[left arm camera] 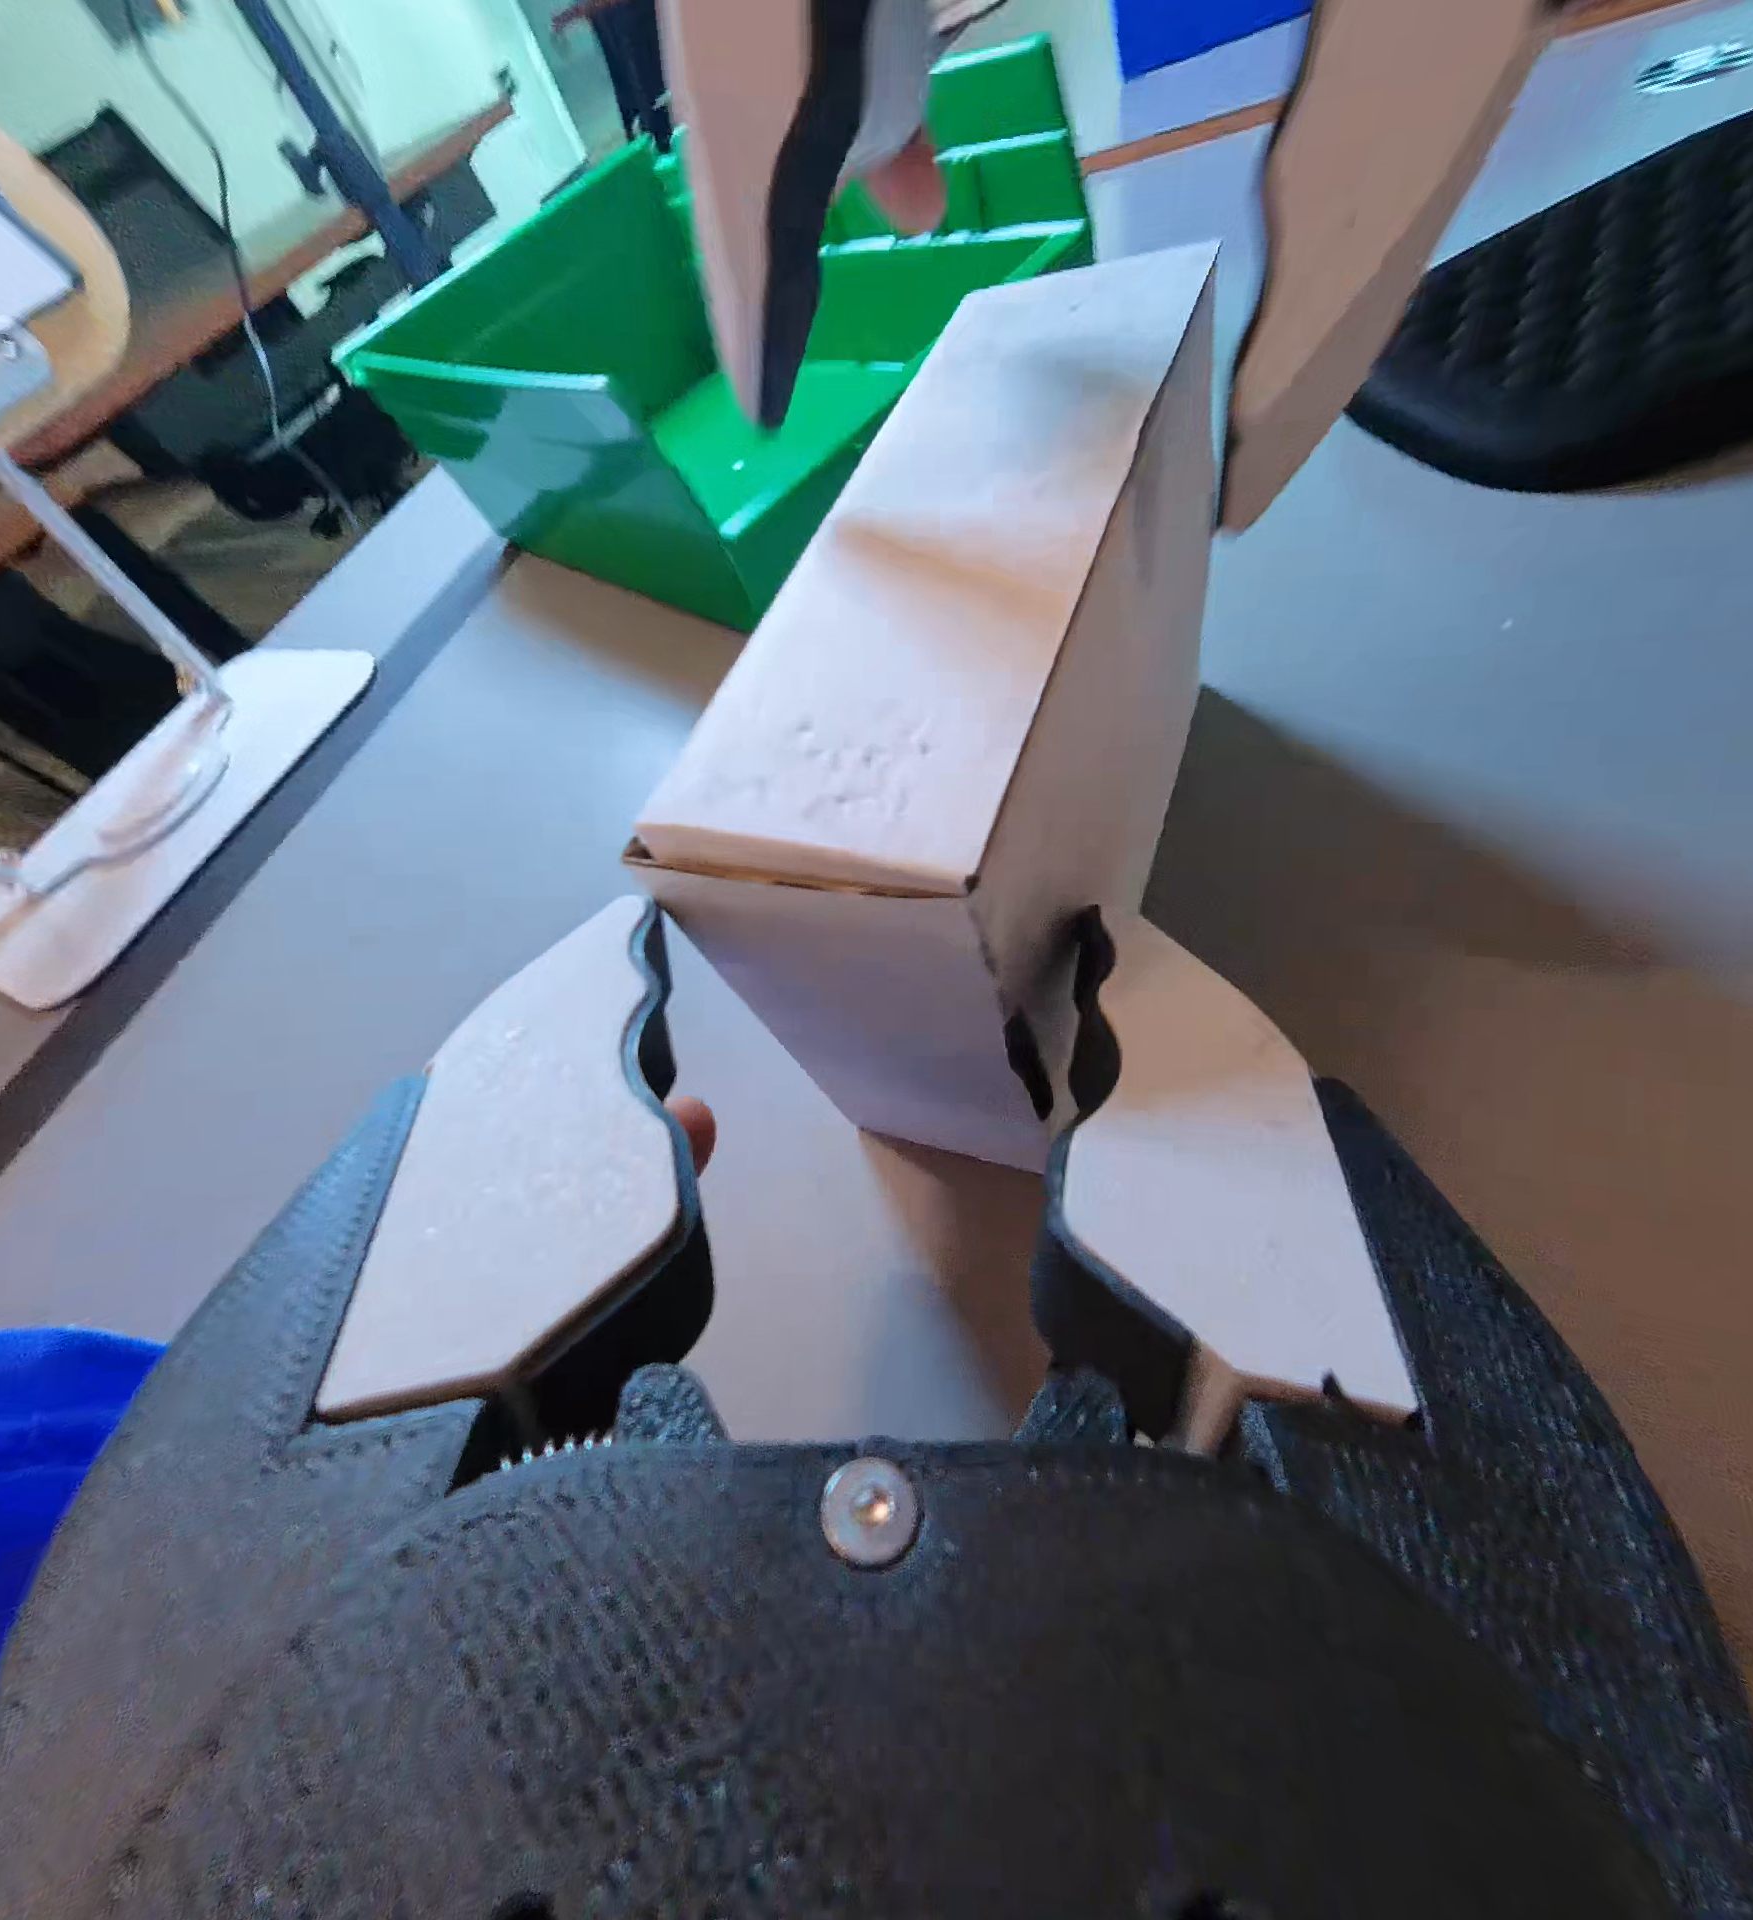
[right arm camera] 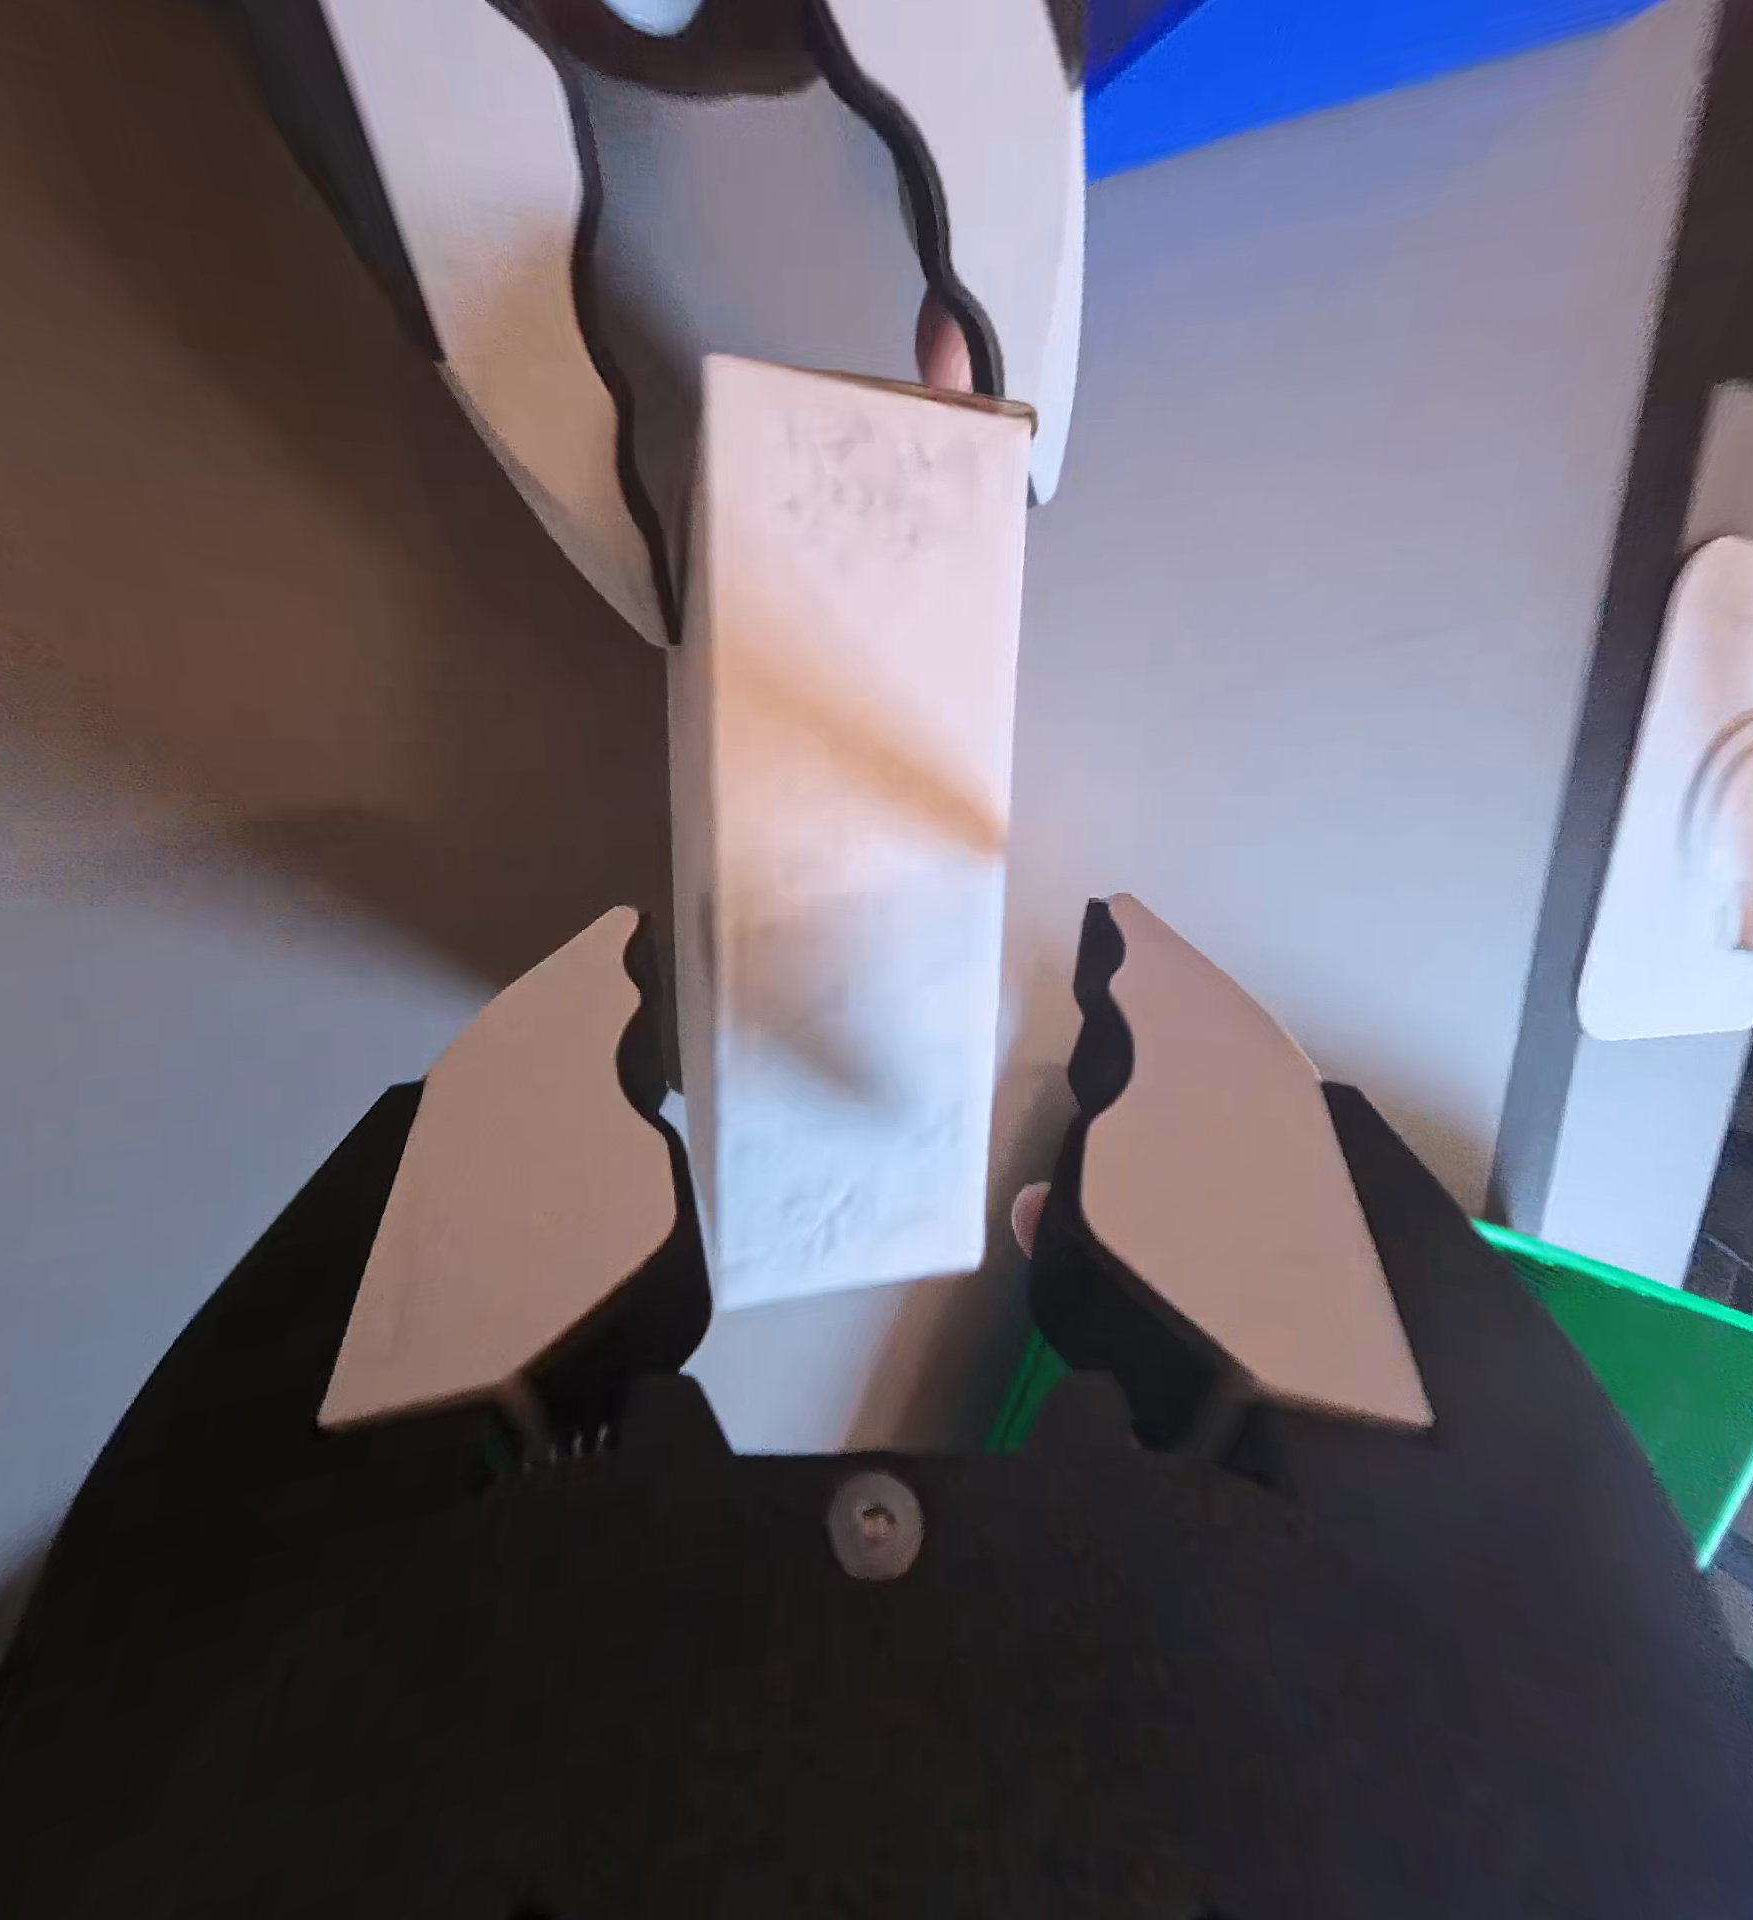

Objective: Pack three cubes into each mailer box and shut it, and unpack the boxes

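A shut white mailer box (left arm camera: 955,582) lies tilted on the grey table (left arm camera: 1474,831), its long axis running between my two grippers. My left gripper (left arm camera: 867,925) is open around the box's near end, and its right finger touches the box's side. My right gripper (right arm camera: 867,914) is open around the other end of the box (right arm camera: 841,790); its left finger is against the box and its right finger stands apart. Each gripper also shows in the other's view: the right (left arm camera: 1002,468) and the left (right arm camera: 851,556). No cubes are in view.
An open green mailer box (left arm camera: 581,436) stands behind the white box, and shows at the lower right in the right wrist view (right arm camera: 1682,1403). A white stand base (left arm camera: 176,810) sits at the table's left edge. A black mesh chair (left arm camera: 1630,312) is at the far right. A blue thing (left arm camera: 10,1455) lies near left.
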Available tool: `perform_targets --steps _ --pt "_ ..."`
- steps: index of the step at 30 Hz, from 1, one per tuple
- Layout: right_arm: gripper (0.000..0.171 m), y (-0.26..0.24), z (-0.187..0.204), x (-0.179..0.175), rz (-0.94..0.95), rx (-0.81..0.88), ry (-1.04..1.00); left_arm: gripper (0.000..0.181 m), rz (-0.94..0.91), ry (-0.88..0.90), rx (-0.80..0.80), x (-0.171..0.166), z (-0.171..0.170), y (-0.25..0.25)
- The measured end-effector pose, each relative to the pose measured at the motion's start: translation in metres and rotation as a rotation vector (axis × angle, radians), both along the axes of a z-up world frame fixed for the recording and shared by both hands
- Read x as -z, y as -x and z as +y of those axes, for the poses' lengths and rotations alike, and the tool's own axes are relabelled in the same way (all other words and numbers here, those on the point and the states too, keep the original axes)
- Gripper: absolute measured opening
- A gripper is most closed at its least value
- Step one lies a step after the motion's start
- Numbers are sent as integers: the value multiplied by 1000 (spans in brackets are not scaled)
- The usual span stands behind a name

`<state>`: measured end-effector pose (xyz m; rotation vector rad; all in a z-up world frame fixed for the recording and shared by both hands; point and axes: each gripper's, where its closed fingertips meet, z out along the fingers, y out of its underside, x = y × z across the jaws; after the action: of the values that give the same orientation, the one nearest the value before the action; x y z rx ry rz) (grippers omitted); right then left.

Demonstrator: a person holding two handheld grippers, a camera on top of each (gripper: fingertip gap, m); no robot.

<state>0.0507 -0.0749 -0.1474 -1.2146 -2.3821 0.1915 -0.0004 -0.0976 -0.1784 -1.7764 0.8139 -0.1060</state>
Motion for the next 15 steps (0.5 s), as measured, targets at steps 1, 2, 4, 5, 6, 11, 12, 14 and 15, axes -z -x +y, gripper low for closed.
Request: perform_targets --steps 1,2,4,5,6,11,12,14,15 --pt "76 3 0 7 -49 -3 -10 73 3 -12 14 -2 -2 -4" --pt "75 4 -2 14 -94 -20 -14 73 12 -21 10 -2 -4 -7" --pt "64 1 -9 23 -163 -65 -27 72 32 -57 13 -4 -7 -7" --pt "64 2 -10 20 -153 -83 -70 70 26 -68 19 -7 -10 -6" --pt "64 2 -10 15 -134 -94 -118 69 -8 -85 17 -13 -14 -4" --pt "64 -10 25 -55 68 19 -331 71 -271 -168 -66 -65 -24 32" --pt "64 -16 46 -74 94 68 -414 69 -284 -190 -91 -71 -24 41" --pt "63 -31 94 -105 111 171 -555 69 -294 -207 -119 -74 -22 50" --pt "64 -38 119 -114 106 229 -601 69 -294 -206 -120 -73 -22 50"
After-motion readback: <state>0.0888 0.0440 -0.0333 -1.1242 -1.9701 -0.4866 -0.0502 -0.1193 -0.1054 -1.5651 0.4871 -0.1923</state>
